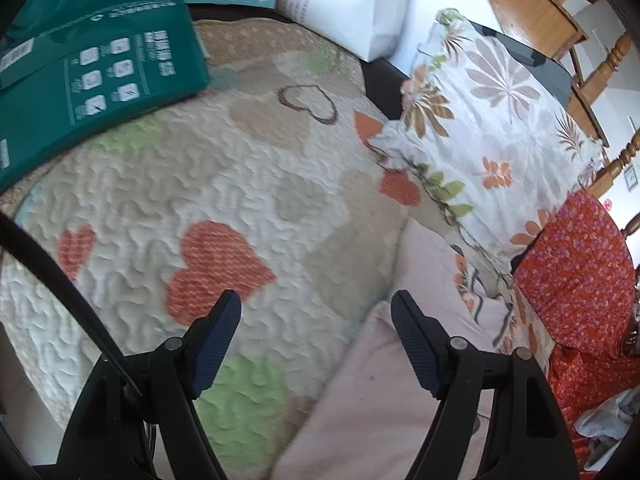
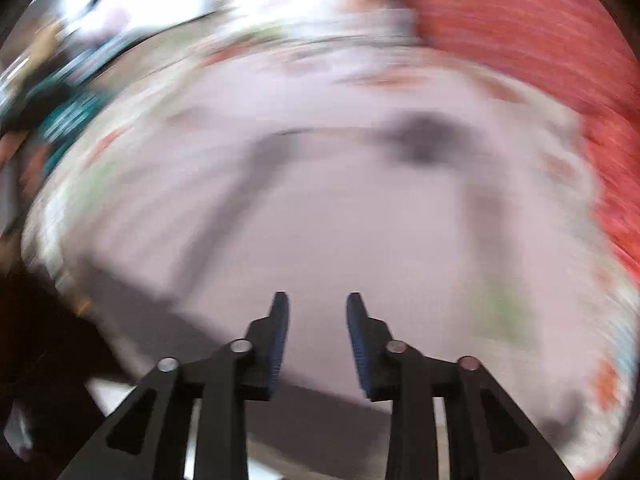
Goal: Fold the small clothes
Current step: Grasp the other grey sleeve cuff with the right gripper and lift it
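The work surface is a quilted cream bedspread with orange and green heart patches (image 1: pixel 224 200), spread over what appears to be a bed or sofa. At its far left corner lies a dark green printed package (image 1: pixel 96 72). Along its right edge a white floral-print pillow (image 1: pixel 492 128) is propped, and beyond it a red flower-patterned cloth (image 1: pixel 576 272) is seen.

The task's thing, a pale pink garment of soft thin fabric (image 1: pixel 400 392), is laid flat on the bedspread toward the near right, with one edge running up to the pillow. In the right wrist view the pale pink garment (image 2: pixel 340 220) fills most of the frame, but heavy blur hides its outline and seams.

The garment is judged to be light, limp and easily wrinkled; it is expected to sag when lifted and to drag on the textured quilting. Hold is best taken at a corner or along a hem, where a pinch gathers a single layer.

The left tongs (image 1: pixel 316 312) are set wide, with nothing between them, above the garment's left edge. The right tongs (image 2: pixel 318 300) are set at a narrow gap, with nothing clamped, over the garment.
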{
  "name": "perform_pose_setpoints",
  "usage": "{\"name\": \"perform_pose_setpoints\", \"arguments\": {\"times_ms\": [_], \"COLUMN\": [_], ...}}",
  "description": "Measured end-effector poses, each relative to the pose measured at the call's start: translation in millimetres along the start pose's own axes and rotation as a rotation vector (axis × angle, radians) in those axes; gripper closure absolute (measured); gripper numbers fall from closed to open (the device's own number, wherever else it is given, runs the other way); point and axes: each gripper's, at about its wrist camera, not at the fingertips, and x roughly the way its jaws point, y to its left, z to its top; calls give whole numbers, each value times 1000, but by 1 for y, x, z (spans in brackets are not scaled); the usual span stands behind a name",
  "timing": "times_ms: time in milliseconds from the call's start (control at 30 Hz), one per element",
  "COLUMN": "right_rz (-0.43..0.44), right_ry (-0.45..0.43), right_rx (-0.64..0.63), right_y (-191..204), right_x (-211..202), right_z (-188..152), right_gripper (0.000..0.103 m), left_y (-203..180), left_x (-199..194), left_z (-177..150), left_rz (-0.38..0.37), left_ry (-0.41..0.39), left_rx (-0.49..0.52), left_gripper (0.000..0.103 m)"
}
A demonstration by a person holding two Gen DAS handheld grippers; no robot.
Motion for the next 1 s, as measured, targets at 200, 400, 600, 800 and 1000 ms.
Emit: {"name": "perform_pose_setpoints", "arguments": {"times_ms": [200,400,600,800,1000], "right_rz": [-140,-94,-76,-48,-213], "right_ry": [129,234,208,44,4], "right_rx": [381,511,407,458,648], "right_y": [-173,-209,-173,-173,-254], "right_x": [-26,14,12,-42,-83], "right_z": [-38,-75,-72,-67,-60], "right_gripper": [48,45,94,96,96], "left_y": [-30,-38,-37,-35,-30], "left_x": [9,27,36,36,26], "left_z": [-13,-26,-32,-31,-26], "left_rz": [-5,7,33,14,-4], "left_ry": [14,67,84,95,79], "left_rx": [85,107,121,111,96], "left_gripper": [27,27,27,27,27]}}
